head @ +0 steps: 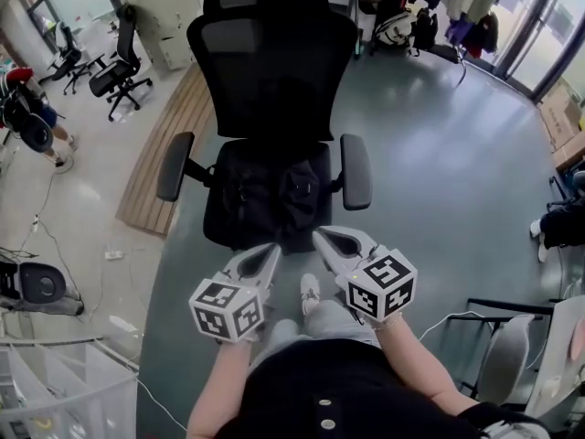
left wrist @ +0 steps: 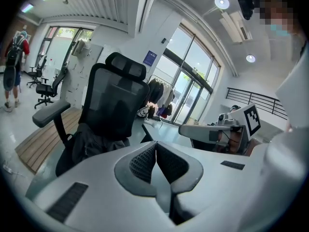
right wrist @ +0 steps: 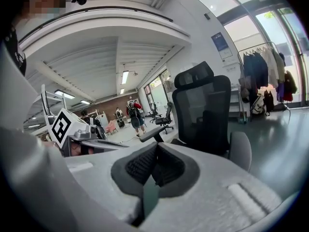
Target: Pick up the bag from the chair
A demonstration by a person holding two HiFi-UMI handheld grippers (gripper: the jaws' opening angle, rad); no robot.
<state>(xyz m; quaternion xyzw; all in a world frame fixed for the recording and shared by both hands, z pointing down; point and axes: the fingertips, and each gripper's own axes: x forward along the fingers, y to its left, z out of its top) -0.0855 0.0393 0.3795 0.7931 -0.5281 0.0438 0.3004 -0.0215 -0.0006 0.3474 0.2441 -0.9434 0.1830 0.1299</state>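
A black bag (head: 267, 193) lies on the seat of a black mesh office chair (head: 274, 62). In the left gripper view the bag (left wrist: 91, 144) slumps on the seat below the chair's back. My left gripper (head: 271, 254) hangs just in front of the seat's front edge, its jaws shut on nothing. My right gripper (head: 322, 239) is beside it, also at the seat's front edge, shut and holding nothing. Both point at the chair. In the right gripper view the chair (right wrist: 203, 110) stands ahead to the right.
The chair's grey armrests (head: 174, 165) (head: 356, 170) flank the bag. A wooden platform (head: 169, 144) lies to the left. Other office chairs (head: 119, 67) and a person (head: 32, 117) are far left. A rack with bags (head: 411, 26) stands behind. Cables (head: 462, 316) run on the floor at right.
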